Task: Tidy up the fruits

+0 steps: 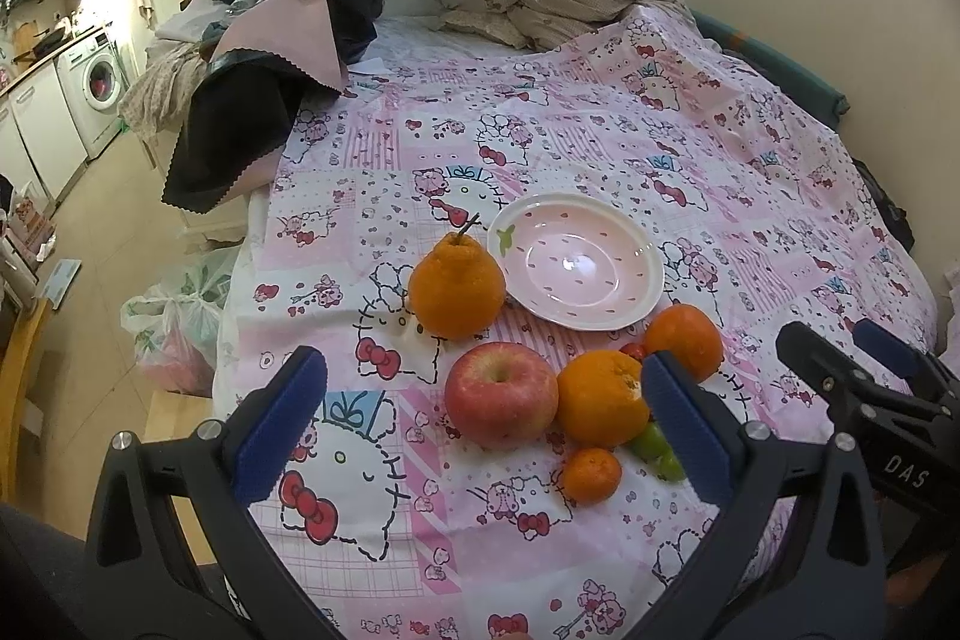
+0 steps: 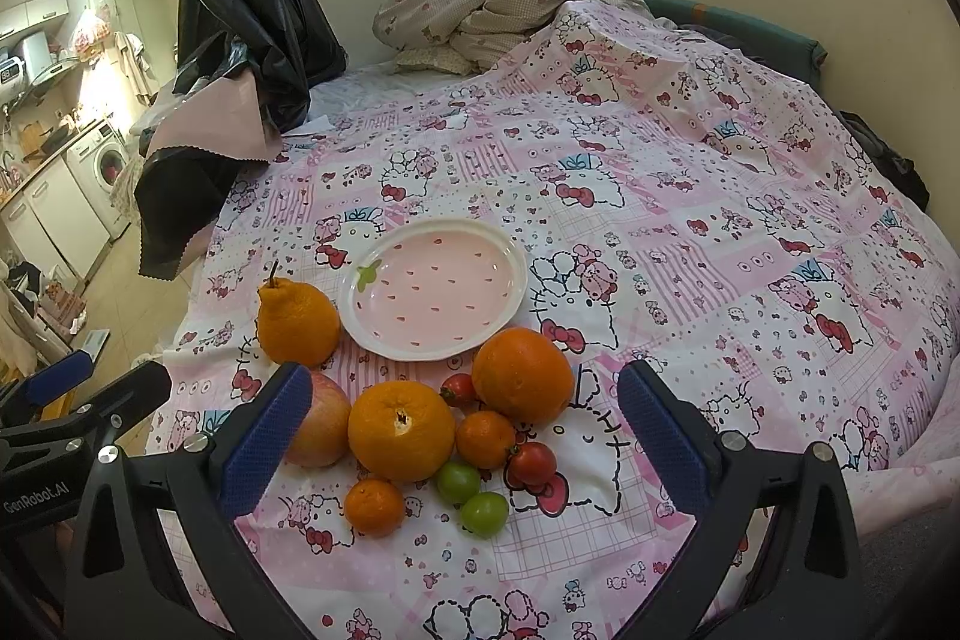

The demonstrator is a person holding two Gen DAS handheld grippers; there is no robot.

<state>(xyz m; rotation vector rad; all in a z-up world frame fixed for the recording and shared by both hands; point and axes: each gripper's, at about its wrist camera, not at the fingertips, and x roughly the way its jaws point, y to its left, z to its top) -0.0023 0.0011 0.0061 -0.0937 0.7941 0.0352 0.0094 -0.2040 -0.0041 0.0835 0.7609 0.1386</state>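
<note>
I see a glossy glazed plate (image 2: 516,274) on matt printed cloth (image 2: 690,232). Pear-shaped citrus (image 1: 456,283) w/ rough pebbly skin; apple (image 1: 501,394) smooth, slight sheen. Finger pads (image 2: 264,439): ribbed blue rubber.

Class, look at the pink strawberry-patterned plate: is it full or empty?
Empty. The pink strawberry-patterned plate shows only its bare glazed surface; every fruit lies beside it on the bedsheet.

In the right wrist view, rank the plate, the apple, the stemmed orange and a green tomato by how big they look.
1. Plate, clearly the largest.
2. Stemmed orange.
3. Apple: unsure against the stemmed orange, since a gripper finger hides part of it and it lies nearer the camera.
4. Green tomato, the smallest.
</note>
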